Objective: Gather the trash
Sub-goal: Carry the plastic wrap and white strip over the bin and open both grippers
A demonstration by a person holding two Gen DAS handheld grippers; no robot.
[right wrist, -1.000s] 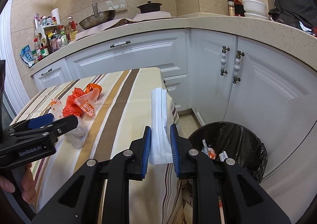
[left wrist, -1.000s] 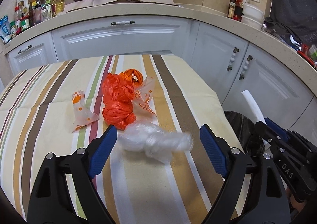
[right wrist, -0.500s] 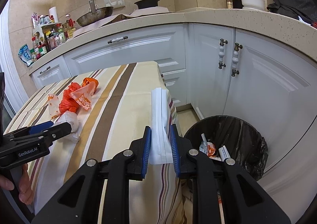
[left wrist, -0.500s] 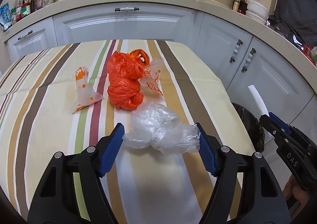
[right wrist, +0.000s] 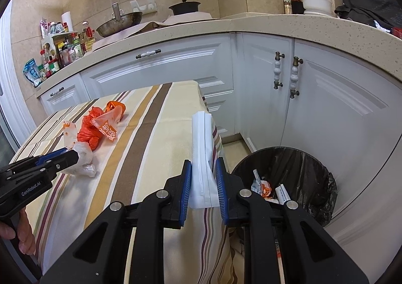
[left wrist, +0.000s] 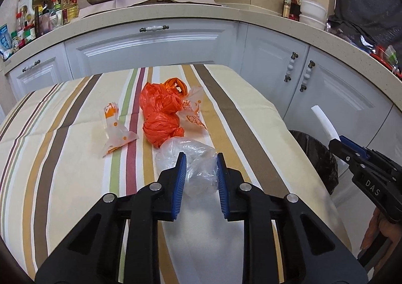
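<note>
Bin (right wrist: 309, 171) contents too small to identify; its rim hides behind the right tongs (right wrist: 202, 181) (labels on shelf bottles (right wrist: 62, 52) unreadable).

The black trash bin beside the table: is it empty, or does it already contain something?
Not empty. The trash bin holds several wrappers at its bottom.

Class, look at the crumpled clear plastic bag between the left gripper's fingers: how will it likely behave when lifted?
The clear plastic bag looks thin and wrinkled, so probably very light and floppy. It will likely squash as the left gripper closes on it, loose ends drooping. Its glossy film may slip.
</note>
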